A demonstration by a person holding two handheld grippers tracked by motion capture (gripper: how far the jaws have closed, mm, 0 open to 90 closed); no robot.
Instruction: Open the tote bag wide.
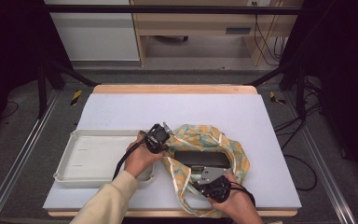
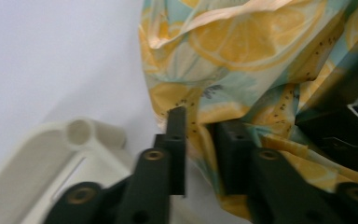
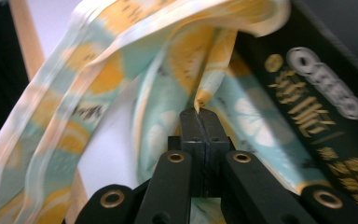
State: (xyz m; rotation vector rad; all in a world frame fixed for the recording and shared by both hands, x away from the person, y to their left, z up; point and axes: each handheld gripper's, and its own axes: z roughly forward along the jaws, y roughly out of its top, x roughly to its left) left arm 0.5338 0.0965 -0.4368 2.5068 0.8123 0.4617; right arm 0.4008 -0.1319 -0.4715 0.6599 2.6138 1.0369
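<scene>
Lemon-print fabric bag (image 1: pixel 235 150) sits right beside the white tray (image 1: pixel 88 158); right gripper (image 3: pixel 200 112) is pinching its edge, left gripper (image 2: pixel 200 126) spread apart at the cloth.

Desk (image 1: pixel 121 107) seen from above and the near side, looking forward and down, both gripper views set close along their black fingers (image 2: pixel 177 140), lemon-print bag (image 1: pixel 233 144) shared by all three, tray (image 1: pixel 81 158) corner shared with the left.

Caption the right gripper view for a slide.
Right gripper pinches the lemon-print fabric bag's edge beside a black Oreo box.
</scene>
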